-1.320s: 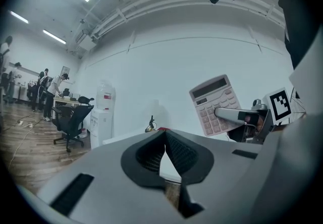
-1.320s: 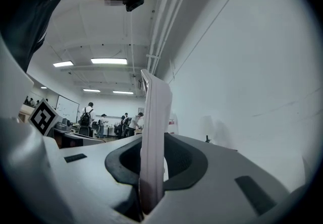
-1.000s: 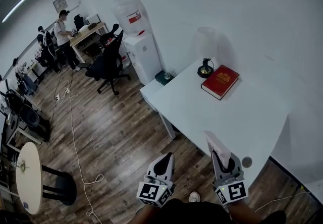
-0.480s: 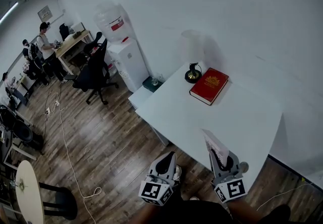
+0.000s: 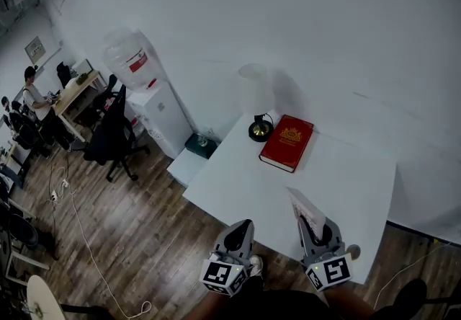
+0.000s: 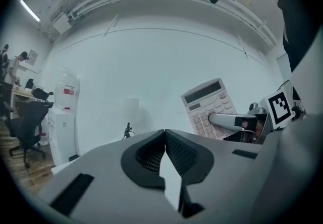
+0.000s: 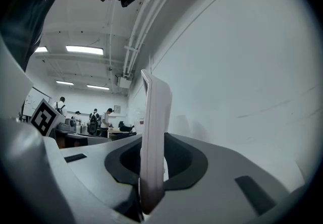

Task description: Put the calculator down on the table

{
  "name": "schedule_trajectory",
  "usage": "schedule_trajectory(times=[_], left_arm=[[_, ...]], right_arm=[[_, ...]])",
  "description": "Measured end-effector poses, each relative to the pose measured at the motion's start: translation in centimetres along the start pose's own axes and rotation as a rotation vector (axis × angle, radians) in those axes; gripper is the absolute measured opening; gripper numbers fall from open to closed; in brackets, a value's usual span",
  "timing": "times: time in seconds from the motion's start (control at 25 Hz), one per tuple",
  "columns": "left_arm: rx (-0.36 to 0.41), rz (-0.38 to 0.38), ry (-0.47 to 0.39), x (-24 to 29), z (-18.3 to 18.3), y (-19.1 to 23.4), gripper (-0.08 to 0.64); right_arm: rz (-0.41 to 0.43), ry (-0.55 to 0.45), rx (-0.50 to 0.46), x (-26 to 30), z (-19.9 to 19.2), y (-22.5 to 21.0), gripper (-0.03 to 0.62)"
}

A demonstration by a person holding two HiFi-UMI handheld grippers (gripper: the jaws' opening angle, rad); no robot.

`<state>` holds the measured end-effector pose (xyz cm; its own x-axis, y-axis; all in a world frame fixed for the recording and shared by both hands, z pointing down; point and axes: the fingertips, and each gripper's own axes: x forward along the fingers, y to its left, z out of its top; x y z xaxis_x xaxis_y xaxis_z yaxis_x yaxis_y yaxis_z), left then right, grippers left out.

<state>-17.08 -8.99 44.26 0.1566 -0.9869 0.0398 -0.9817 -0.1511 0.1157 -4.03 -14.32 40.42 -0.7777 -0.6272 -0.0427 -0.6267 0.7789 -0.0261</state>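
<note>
Calculator in the clamp: the right gripper has its jaws closed on the lower end, and in the right gripper view the pale slab rises thin and edge-on out of the dark pads. In the left gripper view it shows at the right of the frame, key face turned this way, tilted, display end uppermost. In the head view it sits lower centre-right, poking up from the gripper against the near edge of the white table. It is held in the air, not yet down on the top.

Left gripper, lower centre, sits just left of its partner with its jaws brought together, tips touching, nothing between them. It hangs over the wooden floor, just off the table's near-left edge.

On the far part of the table a red book lies flat. Just beside it on the left stands a lamp with a dark round base and a pale shade. Both are well apart from the calculator.

Left of the table, against the white wall, is a water dispenser with its bottle on top. A small green-topped bin sits between it and the table. A black office chair stands further left. At the far left edge a person sits at a wooden desk. A pale cable trails across the floor at lower left.
</note>
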Motion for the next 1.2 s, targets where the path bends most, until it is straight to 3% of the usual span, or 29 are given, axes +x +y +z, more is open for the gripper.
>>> schedule_trajectory(times=[0.44,0.84,1.2], left_arm=[[0.000,-0.161,0.036,6.8,0.3,4.6,0.020],[-0.007,-0.337,0.043,12.2,-1.0,4.5,0.020],[-0.026,-0.381,0.113,14.4,-3.3,2.8,0.020]], right_arm=[[-0.158,-0.002,-0.023,5.4,0.0,-1.7,0.089],[-0.319,0.021,-0.003,7.2,-1.7,-4.5,0.089],[-0.346,0.079,0.090,7.1,-4.3,-7.2,0.089]])
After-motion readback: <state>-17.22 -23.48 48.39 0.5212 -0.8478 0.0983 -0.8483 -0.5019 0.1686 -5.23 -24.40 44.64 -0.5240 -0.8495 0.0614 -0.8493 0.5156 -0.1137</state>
